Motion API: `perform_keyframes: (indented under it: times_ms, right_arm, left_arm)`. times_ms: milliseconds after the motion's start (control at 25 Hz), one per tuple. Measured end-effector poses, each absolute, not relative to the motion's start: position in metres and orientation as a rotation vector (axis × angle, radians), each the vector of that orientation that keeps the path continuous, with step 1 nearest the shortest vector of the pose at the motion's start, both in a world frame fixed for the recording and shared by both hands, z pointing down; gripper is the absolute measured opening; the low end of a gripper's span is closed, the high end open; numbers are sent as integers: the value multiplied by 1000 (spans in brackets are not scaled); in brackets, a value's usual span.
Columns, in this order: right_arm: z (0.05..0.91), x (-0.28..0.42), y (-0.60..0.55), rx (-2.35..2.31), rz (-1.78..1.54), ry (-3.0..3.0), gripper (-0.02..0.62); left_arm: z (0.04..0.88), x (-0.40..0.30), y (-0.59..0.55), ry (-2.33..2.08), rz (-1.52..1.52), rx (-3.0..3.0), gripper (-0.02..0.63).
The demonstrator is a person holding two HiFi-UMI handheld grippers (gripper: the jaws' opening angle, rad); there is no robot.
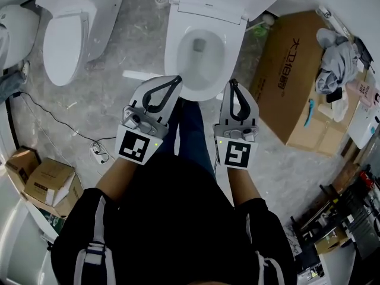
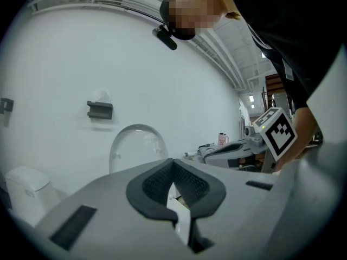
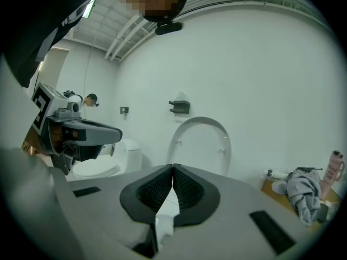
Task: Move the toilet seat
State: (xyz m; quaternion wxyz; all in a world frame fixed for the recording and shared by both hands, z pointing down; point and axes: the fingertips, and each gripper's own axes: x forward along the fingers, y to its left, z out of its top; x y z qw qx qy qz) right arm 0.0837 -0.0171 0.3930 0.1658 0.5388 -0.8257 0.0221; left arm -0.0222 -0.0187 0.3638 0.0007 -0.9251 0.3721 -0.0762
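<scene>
White oval toilet seat (image 3: pixel 199 121) is up, standing upright against the wall behind the white ceramic toilet bowl (image 1: pixel 202 58), top centre of the head view; I can't separate seat from lid there. In both gripper views it shows as an arch just above the jaws, well apart from them. Left gripper (image 1: pixel 176 78) sits centre frame in the head view, tips over the bowl's front-left rim, jaws pressed together with nothing between them. Right gripper (image 1: pixel 233 82) is just right of the bowl's front, jaws likewise closed and empty. A second white toilet (image 1: pixel 71 34) is at upper left, a brown cardboard box (image 1: pixel 291 70) at right with grey cloth (image 1: pixel 332 64) on it.
</scene>
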Motion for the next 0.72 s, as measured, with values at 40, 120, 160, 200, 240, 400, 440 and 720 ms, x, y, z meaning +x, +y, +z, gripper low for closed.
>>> perform_keyframes:
  times_ms: [40, 120, 160, 200, 240, 400, 440, 720]
  right_arm:
    - [400, 83, -18, 1529, 65, -2353, 23]
    - [413, 81, -19, 1530, 80, -2358, 23]
    - [421, 80, -18, 1529, 87, -2361, 23]
    - [429, 80, -18, 1524, 93, -2361, 23]
    - [438, 80, -18, 1516, 103, -2356, 23]
    - [472, 82, -12, 1480, 138, -2331, 23]
    - [479, 83, -10, 1470, 140, -2325, 23]
    - [528, 91, -1, 1439, 174, -2279, 23]
  left_arm:
    - [372, -23, -20, 1185, -248, -2905, 8]
    - [390, -25, -20, 1209, -277, -2912, 8]
    - [398, -25, -20, 1209, -289, -2914, 8]
    - [405, -25, -20, 1204, -295, -2912, 8]
    - [411, -25, -22, 1203, -297, -2908, 8]
    - [441, -25, -24, 1236, -321, -2924, 8]
    - [450, -27, -24, 1247, -335, -2935, 8]
    - [506, -31, -21, 1298, -433, -2997, 8]
